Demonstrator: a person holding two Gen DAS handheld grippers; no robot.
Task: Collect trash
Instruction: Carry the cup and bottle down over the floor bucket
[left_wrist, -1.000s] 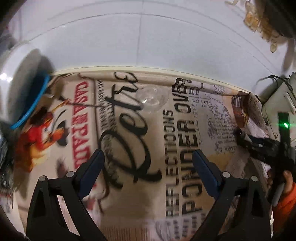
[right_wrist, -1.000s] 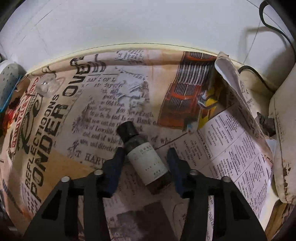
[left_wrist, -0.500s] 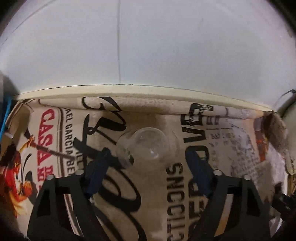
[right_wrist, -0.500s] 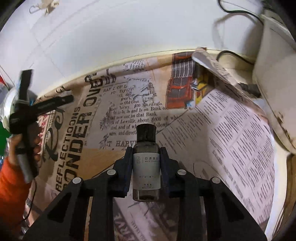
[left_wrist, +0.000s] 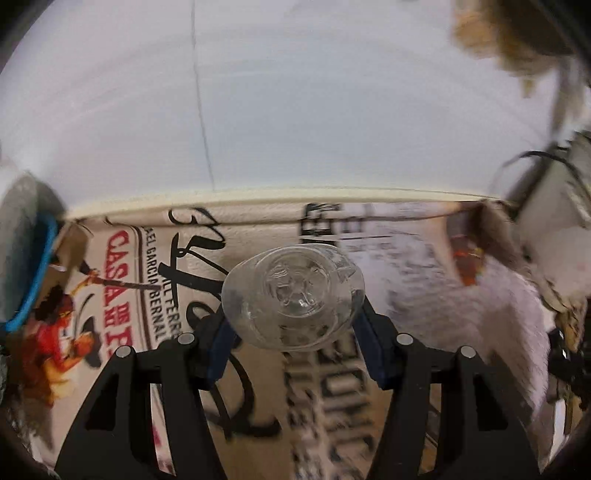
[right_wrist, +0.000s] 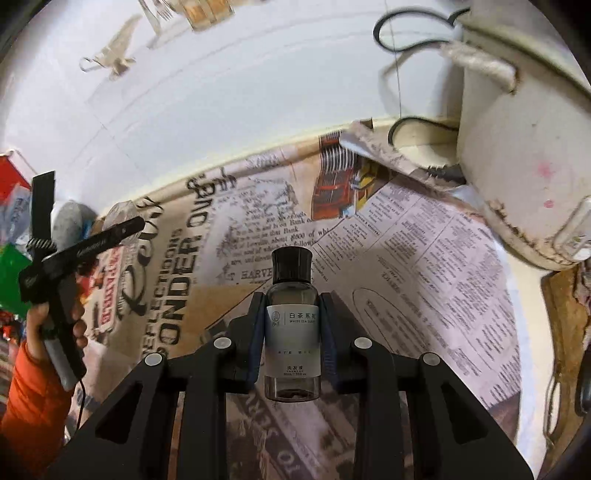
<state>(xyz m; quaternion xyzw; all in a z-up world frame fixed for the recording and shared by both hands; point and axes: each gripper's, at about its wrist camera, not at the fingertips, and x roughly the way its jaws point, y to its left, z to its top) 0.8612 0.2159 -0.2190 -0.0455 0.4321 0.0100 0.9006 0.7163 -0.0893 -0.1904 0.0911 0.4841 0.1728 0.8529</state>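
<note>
The table (right_wrist: 207, 295) is covered with a cloth printed like old newspaper, with big black letters and a red car picture. Behind it is a plain white wall (left_wrist: 295, 110). At the right side stands a big worn white box (right_wrist: 517, 166) with black cords (right_wrist: 417, 125) near it, and the cloth is folded up against it. At the left edge of the left wrist view is a grey round thing with a blue rim (left_wrist: 33, 280); it is too blurry to tell what it is.

The left tongs (left_wrist: 293, 325) are closed partway on a clear plastic cup (left_wrist: 293, 297). Both blue pads touch its sides and hold it up off the cloth. The cup's round end faces the camera, so its long way points away, toward the wall. In the right wrist view, the left hand (right_wrist: 55, 325), in an orange sleeve, holds those tongs over the left side of the table.

The right tongs (right_wrist: 291, 332) are closed tight on a small dark bottle (right_wrist: 292, 325). The pads press on both sides of its white label. The bottle is lifted above the cloth, in the middle of that view. Its black cap points away from the camera, toward the wall, and its bottom end points back at the camera. Its long way runs straight along the tongs.
</note>
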